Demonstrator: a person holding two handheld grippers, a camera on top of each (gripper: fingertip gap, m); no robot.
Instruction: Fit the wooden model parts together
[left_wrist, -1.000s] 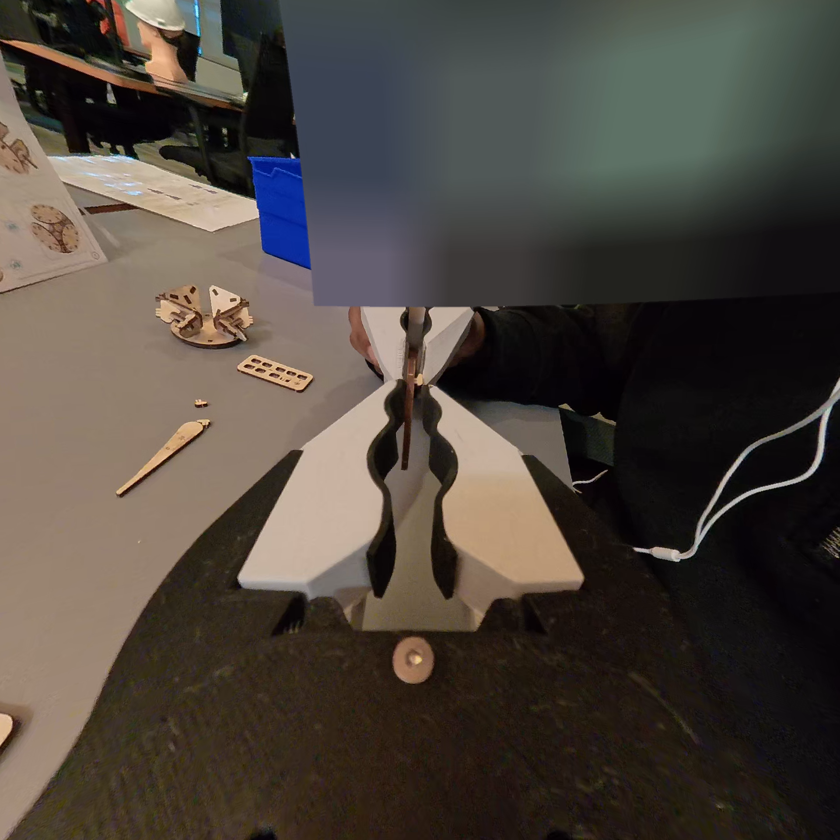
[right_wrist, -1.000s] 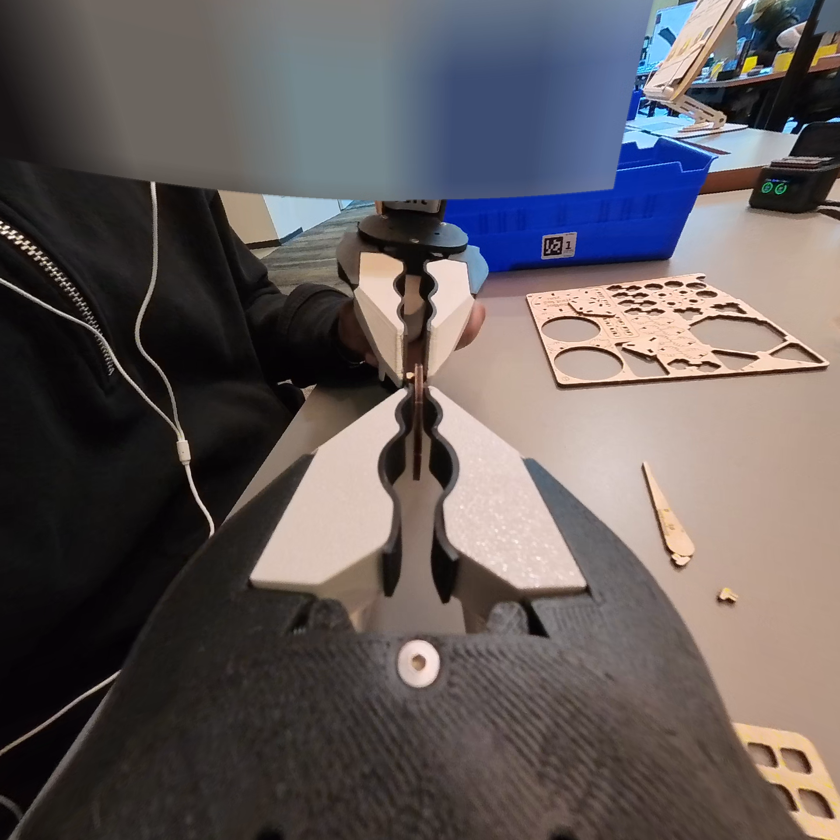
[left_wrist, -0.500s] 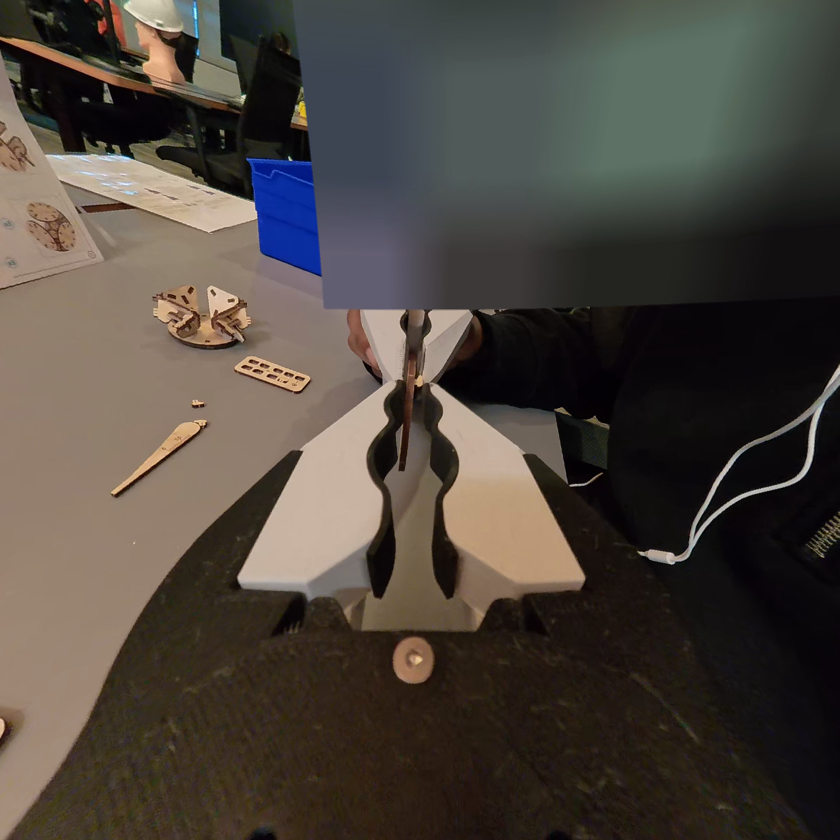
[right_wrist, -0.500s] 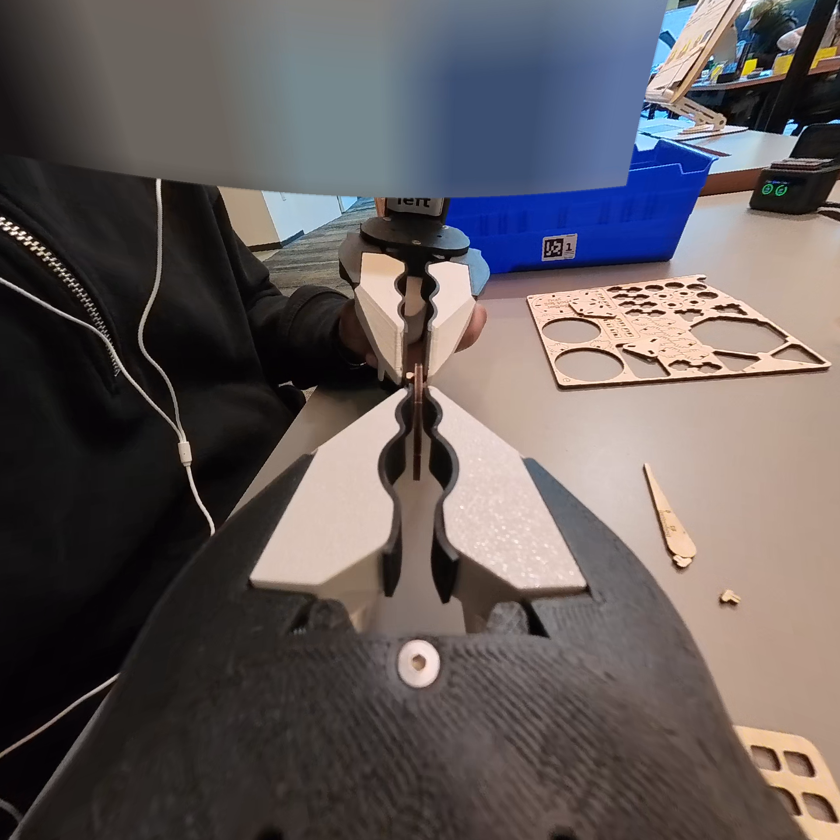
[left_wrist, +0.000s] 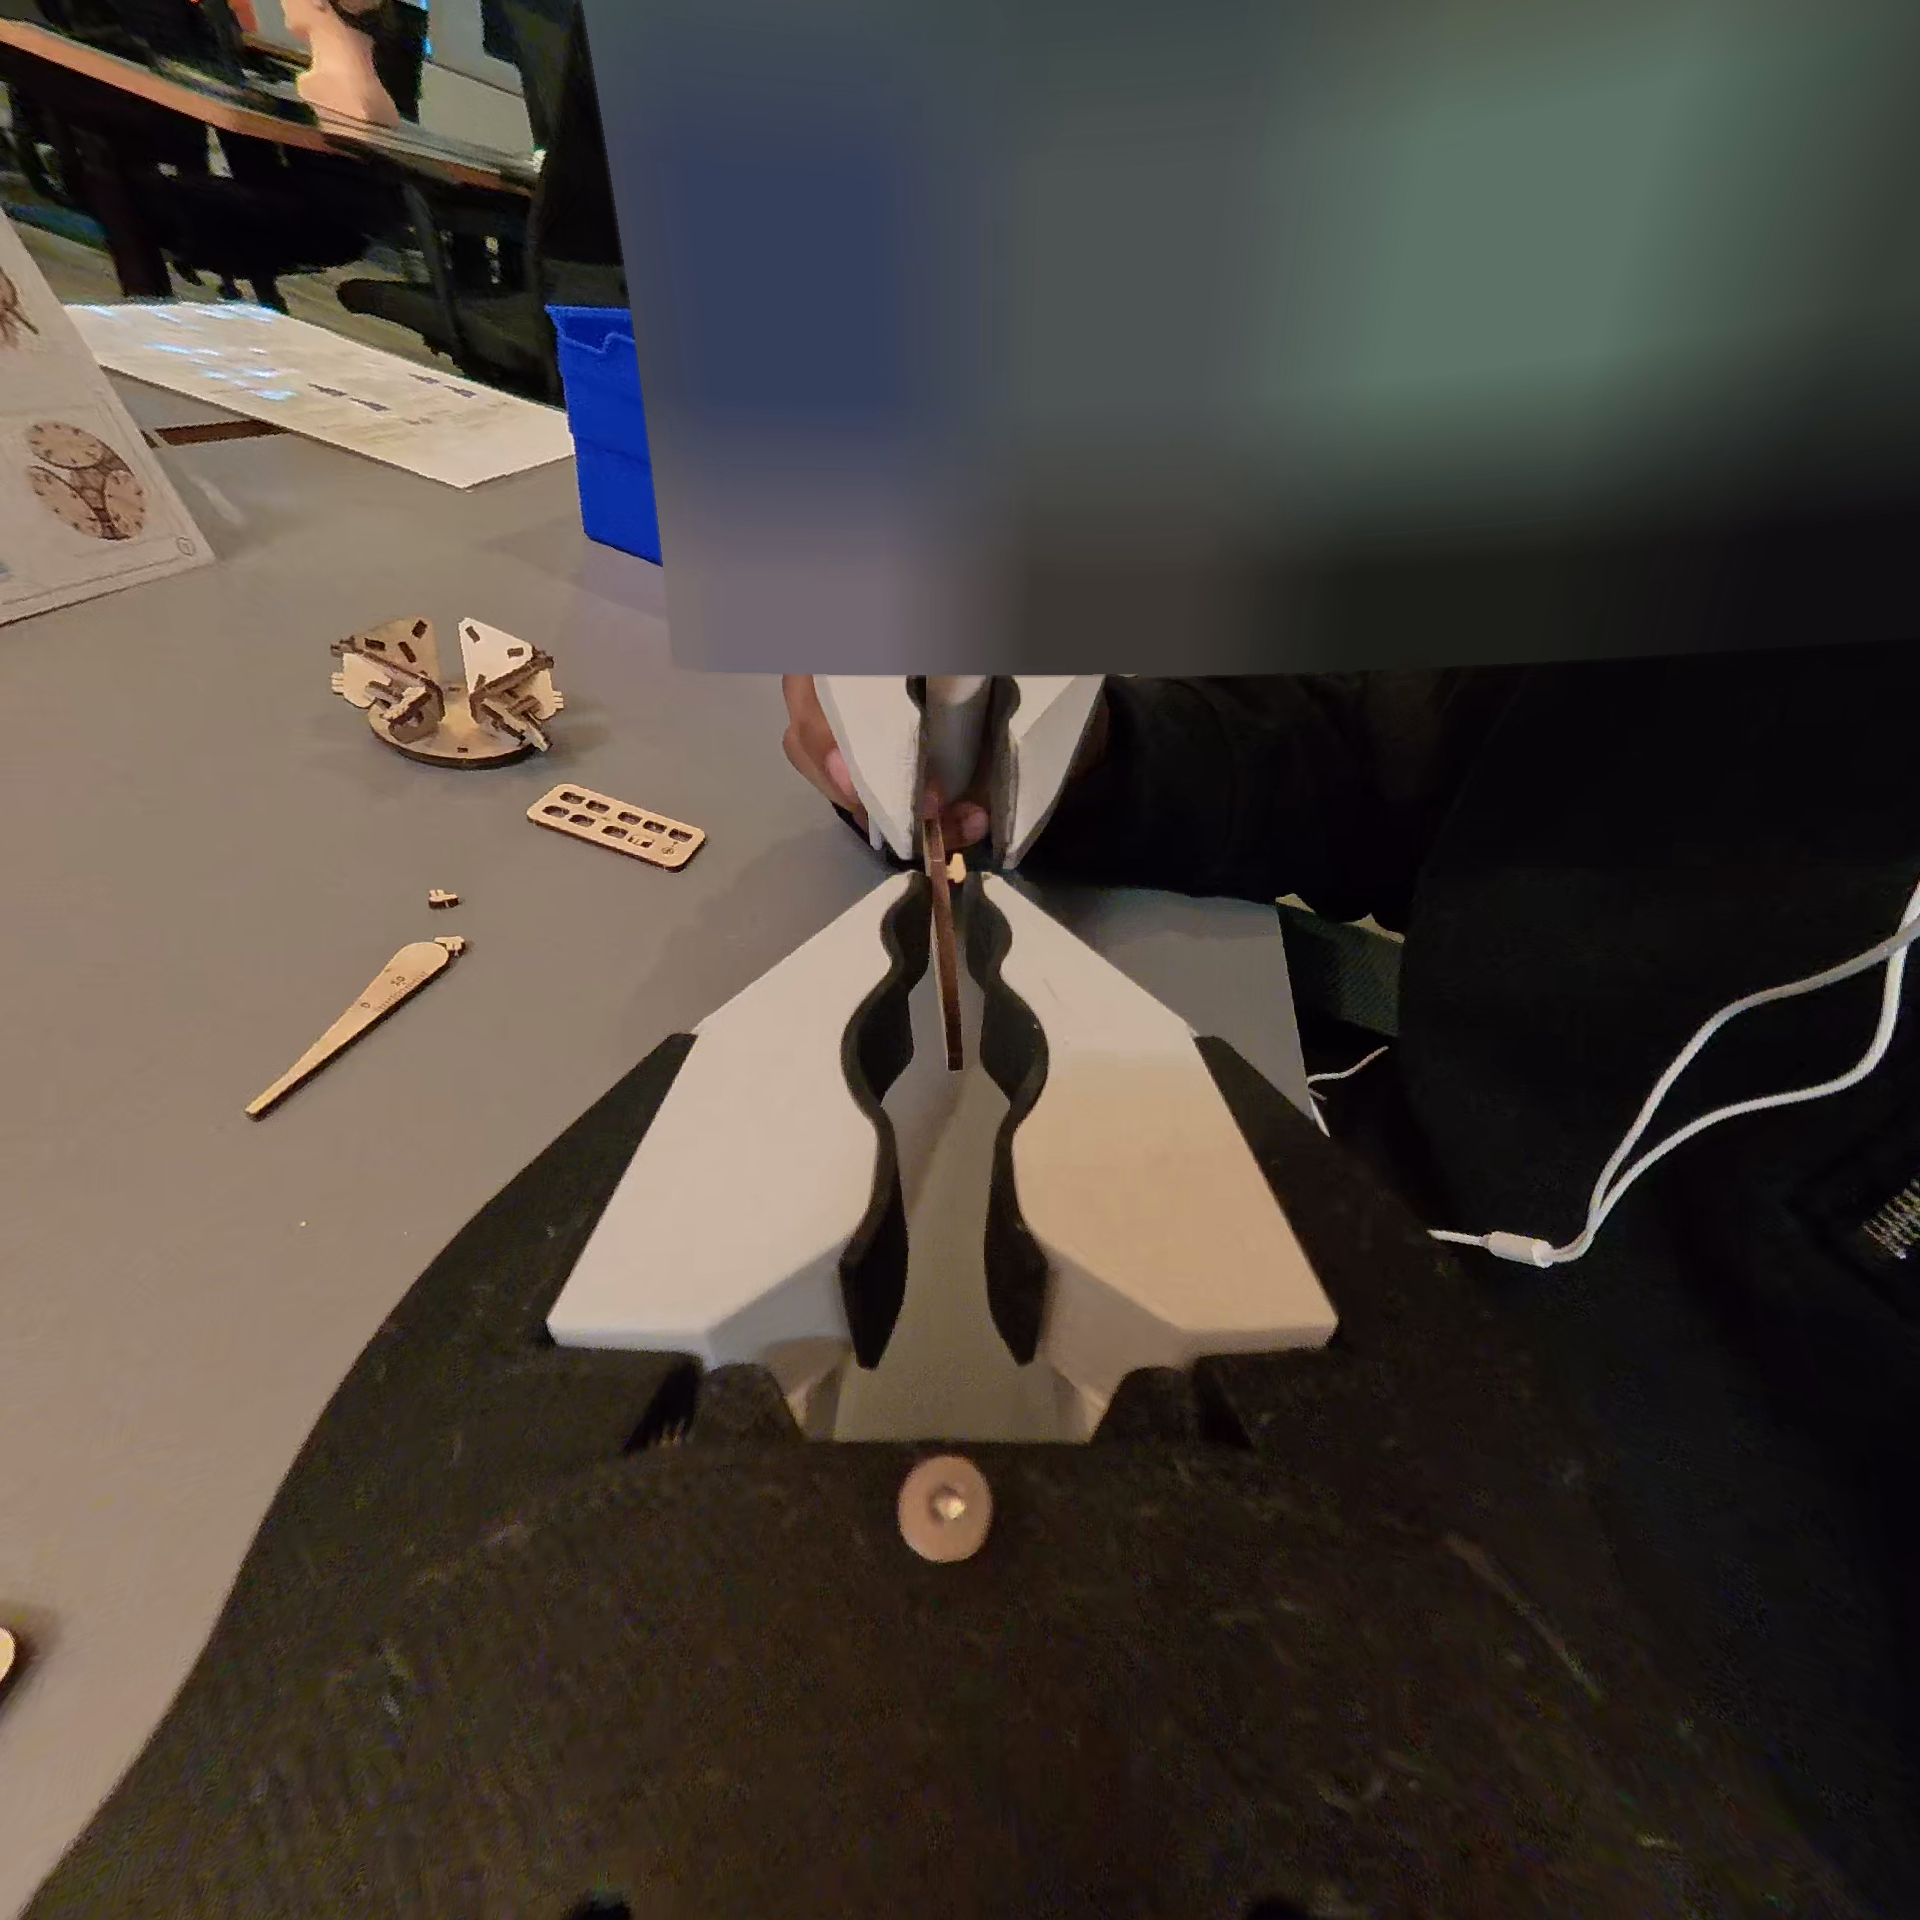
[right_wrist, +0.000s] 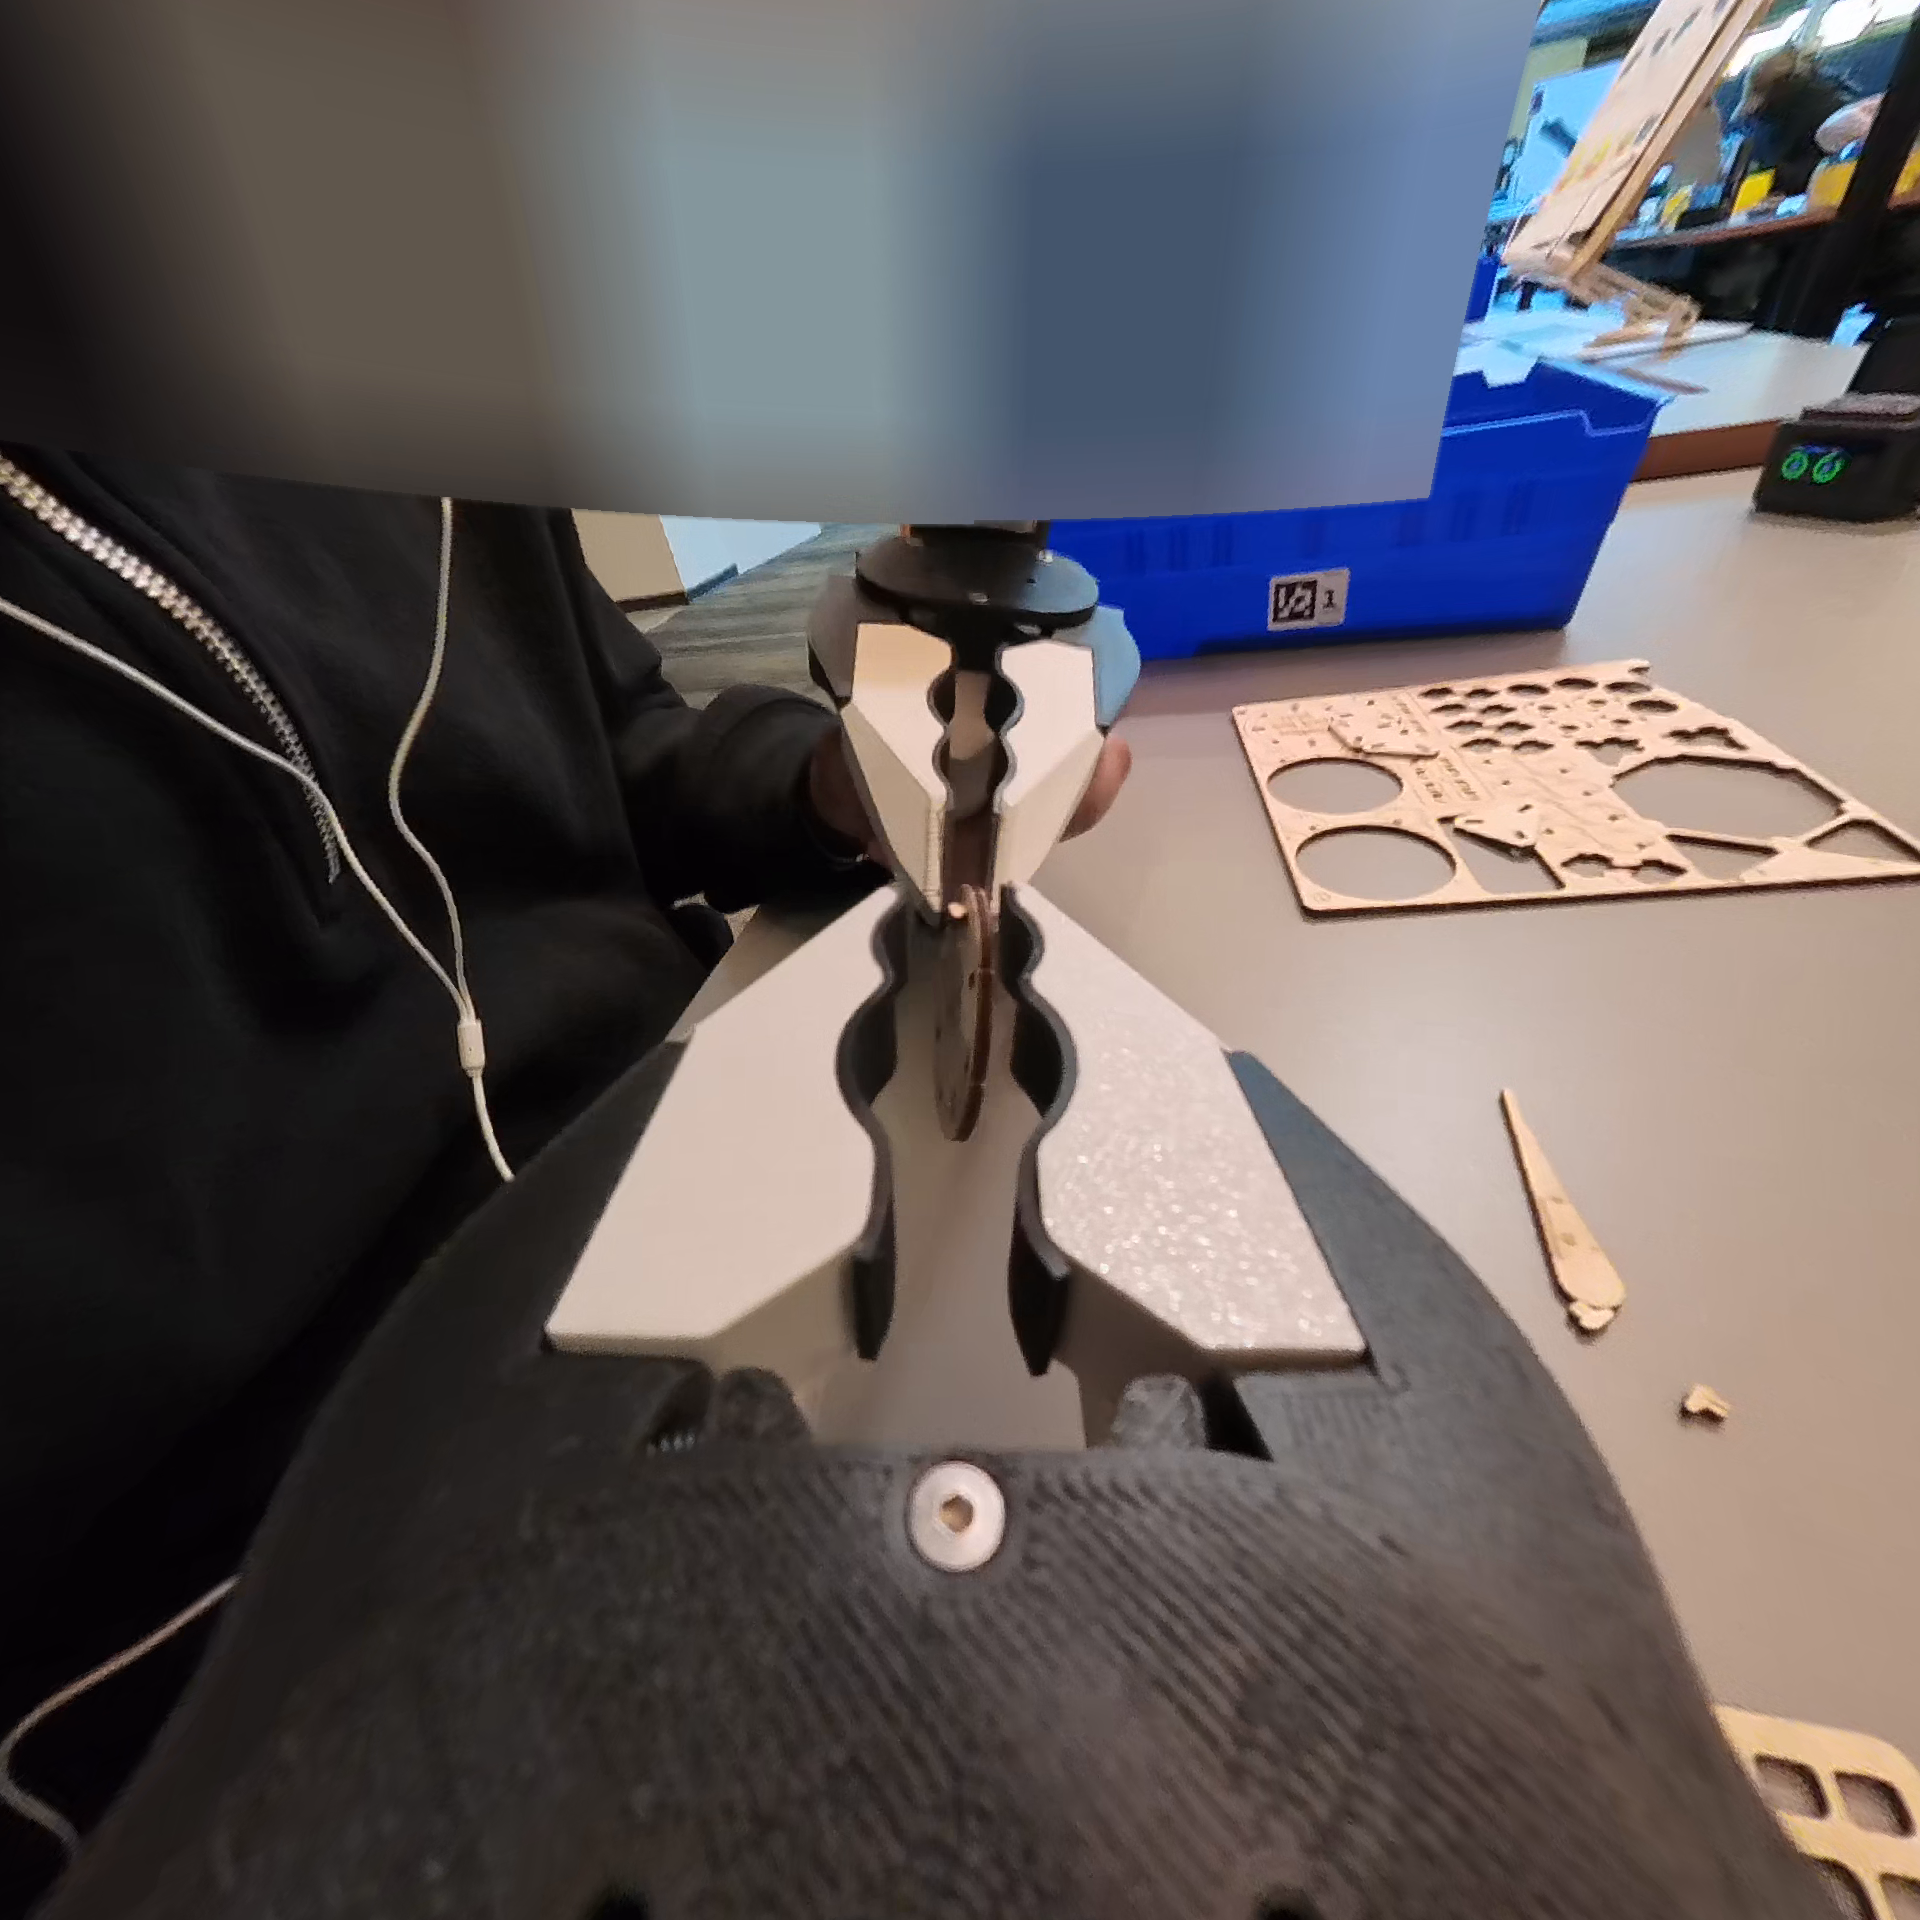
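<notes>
Wooden disc (left_wrist: 943, 966): thin, edge-on, raised above grey tabletop (left_wrist: 208, 1195), between both tools.
Left tool (left_wrist: 948, 883): tips pinched on disc.
Right tool (right_wrist: 961, 904): tips parted, disc between them, grip unclear.
Nearby: wooden pointer (left_wrist: 348, 1029), perforated strip (left_wrist: 615, 826).

You look across a grey surface (right_wrist: 1558, 1039) under indoor light; behind it stand a wood-edged desk (left_wrist: 260, 114), dark office chairs (left_wrist: 447, 301) and patterned carpet (right_wrist: 758, 603).
</notes>
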